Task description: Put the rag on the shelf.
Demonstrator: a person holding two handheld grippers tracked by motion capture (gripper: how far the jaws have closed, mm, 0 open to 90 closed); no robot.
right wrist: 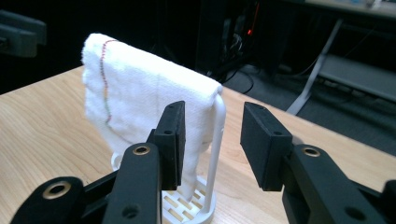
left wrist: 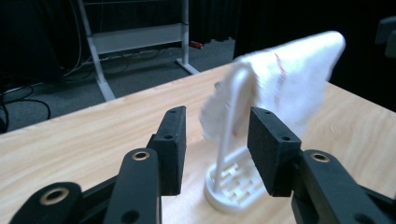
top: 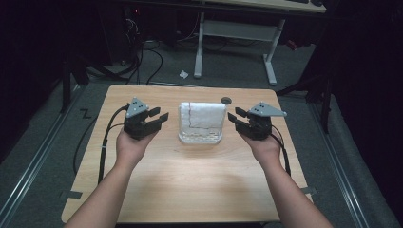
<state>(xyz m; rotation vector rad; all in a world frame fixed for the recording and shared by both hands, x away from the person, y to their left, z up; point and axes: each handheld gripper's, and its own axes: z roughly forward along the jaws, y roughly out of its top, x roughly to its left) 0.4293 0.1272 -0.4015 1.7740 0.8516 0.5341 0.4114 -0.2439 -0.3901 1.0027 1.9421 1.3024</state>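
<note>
A white cloth [top: 202, 115] with a thin red stitched line hangs over a white plastic rack [top: 201, 137] at the middle of the wooden table [top: 190, 180]. My left gripper [top: 158, 116] is held open just left of the rack, jaws pointing toward it, nothing between them. My right gripper [top: 234, 114] is open just right of the rack, likewise empty. In the left gripper view the cloth [left wrist: 280, 88] and the rack's upright hoop [left wrist: 231, 121] stand beyond the gripper [left wrist: 217, 149]. In the right gripper view the cloth [right wrist: 140, 98] drapes over the rack [right wrist: 215, 140] ahead of the gripper [right wrist: 212, 144].
A small round grommet hole [top: 226, 100] sits in the table behind the rack. Beyond the table stand a white desk frame [top: 235, 35], cables on grey floor, and dark surroundings. Bare wood stretches in front of the rack toward the person's forearms.
</note>
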